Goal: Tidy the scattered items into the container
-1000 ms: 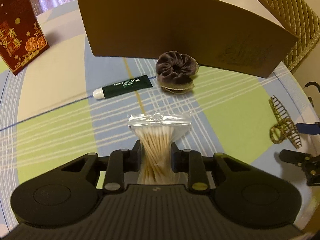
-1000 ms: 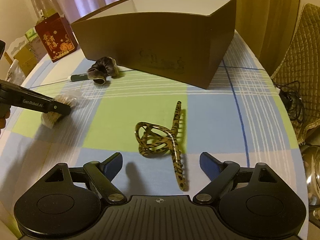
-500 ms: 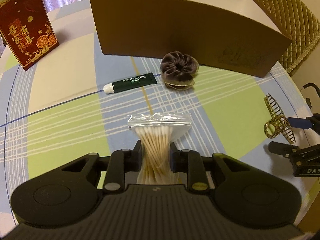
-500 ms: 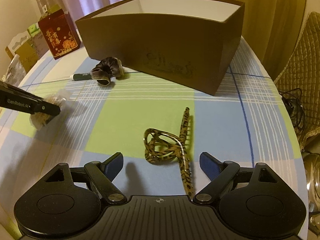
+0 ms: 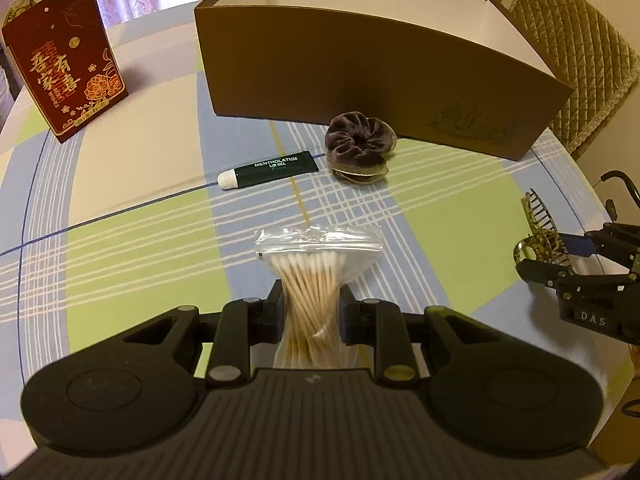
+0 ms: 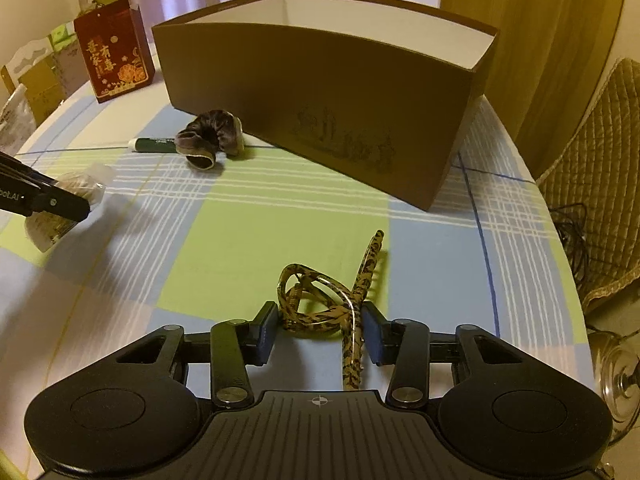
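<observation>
Right wrist view: the right gripper, spread wide a second ago, now clamps the leopard-print hair claw at lower centre; the left gripper keeps gripping the cotton-swab bag, so both can go to the brown box.

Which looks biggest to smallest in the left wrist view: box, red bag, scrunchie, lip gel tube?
1. Box, by far the largest.
2. Red bag.
3. Scrunchie and lip gel tube: too close to rank. The tube is longer but thin, the scrunchie rounder and bulkier; both lie at about the same distance.
</observation>
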Motion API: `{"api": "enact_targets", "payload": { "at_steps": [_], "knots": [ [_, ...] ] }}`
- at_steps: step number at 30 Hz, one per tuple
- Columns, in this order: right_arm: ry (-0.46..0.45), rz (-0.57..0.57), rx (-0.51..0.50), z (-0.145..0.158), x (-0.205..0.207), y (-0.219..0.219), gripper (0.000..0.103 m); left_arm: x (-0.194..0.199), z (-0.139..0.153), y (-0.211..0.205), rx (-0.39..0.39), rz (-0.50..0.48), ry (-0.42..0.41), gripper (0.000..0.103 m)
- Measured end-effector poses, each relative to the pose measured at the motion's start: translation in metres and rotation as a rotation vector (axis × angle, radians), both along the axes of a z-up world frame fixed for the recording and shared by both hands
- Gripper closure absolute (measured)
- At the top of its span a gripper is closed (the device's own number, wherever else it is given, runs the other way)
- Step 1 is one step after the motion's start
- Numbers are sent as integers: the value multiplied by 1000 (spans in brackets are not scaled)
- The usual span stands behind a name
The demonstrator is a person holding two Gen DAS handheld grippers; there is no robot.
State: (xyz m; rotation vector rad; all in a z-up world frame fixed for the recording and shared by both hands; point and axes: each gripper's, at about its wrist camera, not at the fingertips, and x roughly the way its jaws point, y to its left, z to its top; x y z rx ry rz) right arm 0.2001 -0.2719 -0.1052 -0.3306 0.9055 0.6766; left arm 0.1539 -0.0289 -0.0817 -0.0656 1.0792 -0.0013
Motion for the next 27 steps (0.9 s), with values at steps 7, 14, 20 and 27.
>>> {"api": "enact_targets", "payload": {
  "at_steps": [7,14,20,27],
  "knots": [
    [-6,24,39,18,-10,0,56,-2,10,3,-10,-6,-25,82],
    [-35,37,88,44,-15,-1,56,-5,26,4,-24,-16,-71,82],
    [-51,53,130,61,-13,-3,56,-5,42,2,-37,-25,-118,82],
    [-65,88,188,79,-3,-1,56,4,58,-1,-48,-41,-155,82]
  ]
}}
